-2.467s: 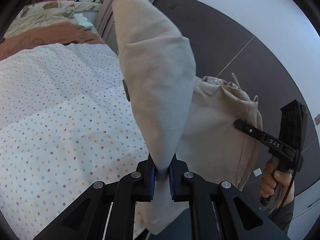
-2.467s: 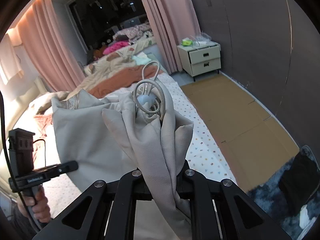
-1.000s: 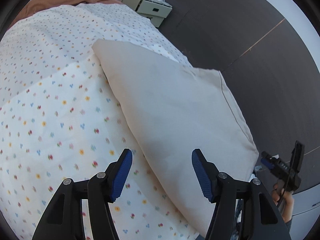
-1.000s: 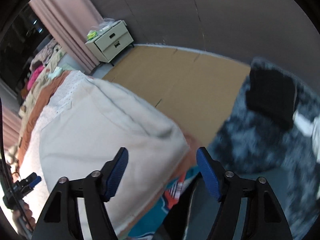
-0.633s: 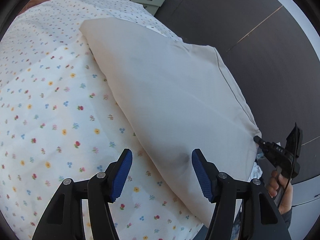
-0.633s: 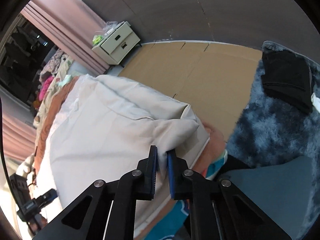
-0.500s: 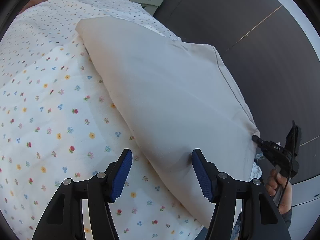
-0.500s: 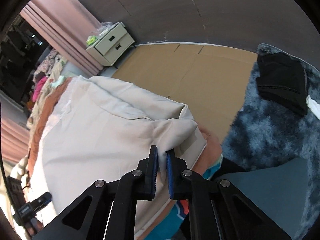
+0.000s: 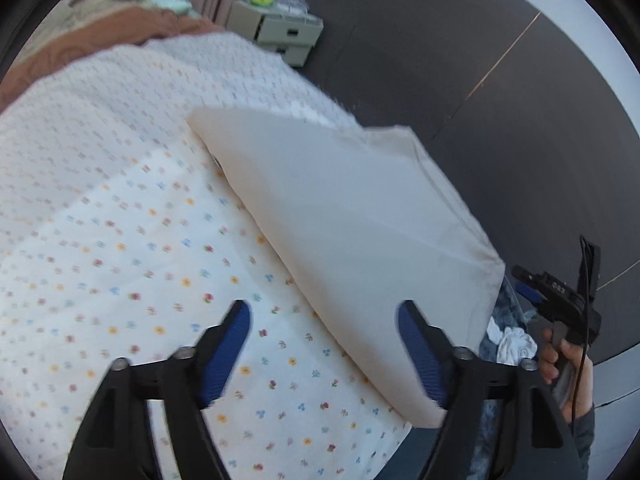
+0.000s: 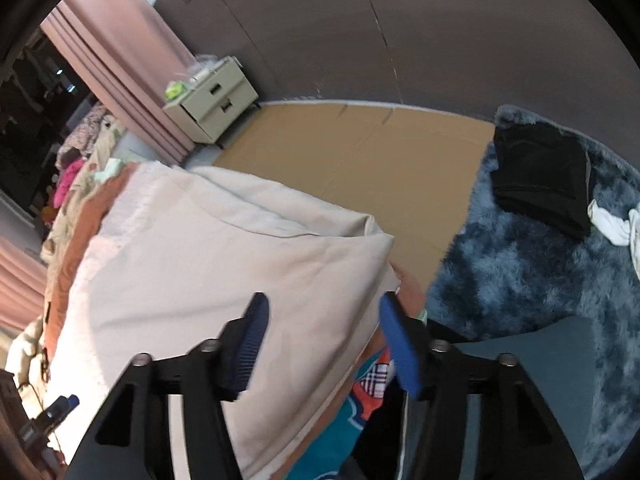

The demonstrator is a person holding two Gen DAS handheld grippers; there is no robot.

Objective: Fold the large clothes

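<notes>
A beige garment [image 9: 352,216] lies folded flat on the flower-print bed sheet [image 9: 120,240], near the bed's right edge. My left gripper [image 9: 323,312] hovers above its near edge, jaws opening wide, nothing pressed between the blue pads. In the right wrist view the same garment [image 10: 216,256] spreads over the bed corner. My right gripper [image 10: 323,300] stands just above that corner with its jaws opening, and the pads do not press the cloth. Each view shows the other gripper at its edge: the right one [image 9: 556,292] in a hand [image 9: 568,364], the left one [image 10: 52,412].
A cream nightstand [image 10: 212,100] stands by pink curtains [image 10: 120,64]. Cardboard [image 10: 360,152] covers the floor beside the bed. A shaggy blue rug [image 10: 540,280] carries a folded black garment [image 10: 540,176] and a white cloth [image 10: 616,224]. A teal and orange cloth [image 10: 360,396] hangs below the bed edge.
My right gripper, shut on the garment's corner half a second ago, has let go and opened. My left gripper has opened wider and drawn up and back from the garment.
</notes>
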